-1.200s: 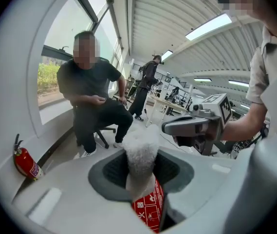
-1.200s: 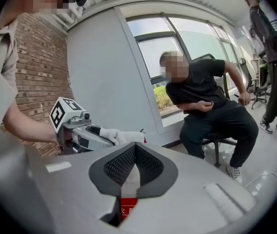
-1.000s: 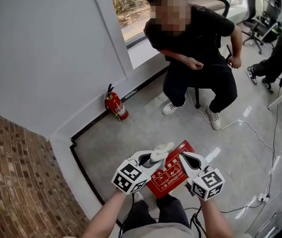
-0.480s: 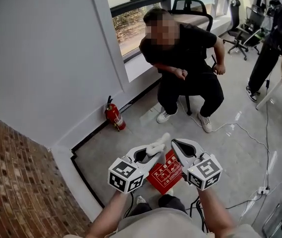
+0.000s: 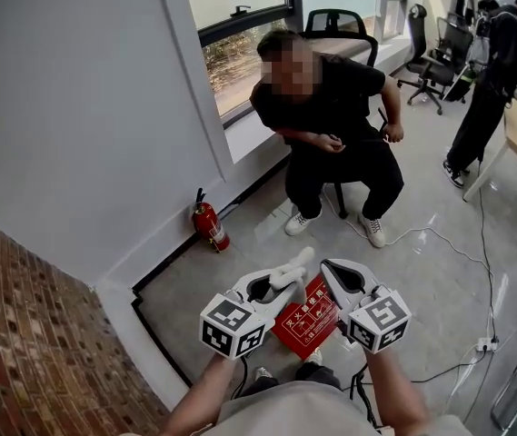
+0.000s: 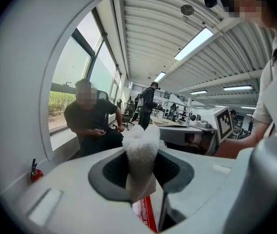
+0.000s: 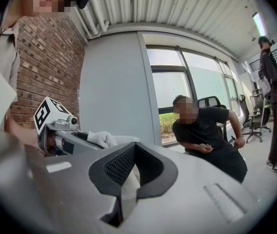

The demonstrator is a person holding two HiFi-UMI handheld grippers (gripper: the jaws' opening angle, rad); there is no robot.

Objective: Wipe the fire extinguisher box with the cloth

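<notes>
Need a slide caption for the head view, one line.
Head view: left hand-held gripper holds white cloth by the red fire extinguisher box, right hand-held gripper alongside; seated person beyond.

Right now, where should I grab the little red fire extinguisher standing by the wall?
Grip the black handle at the top of the fire extinguisher, coming down from above on the room side. It stands close to the wall, so that side is blocked, and the round red body would likely slip between jaws.
</notes>
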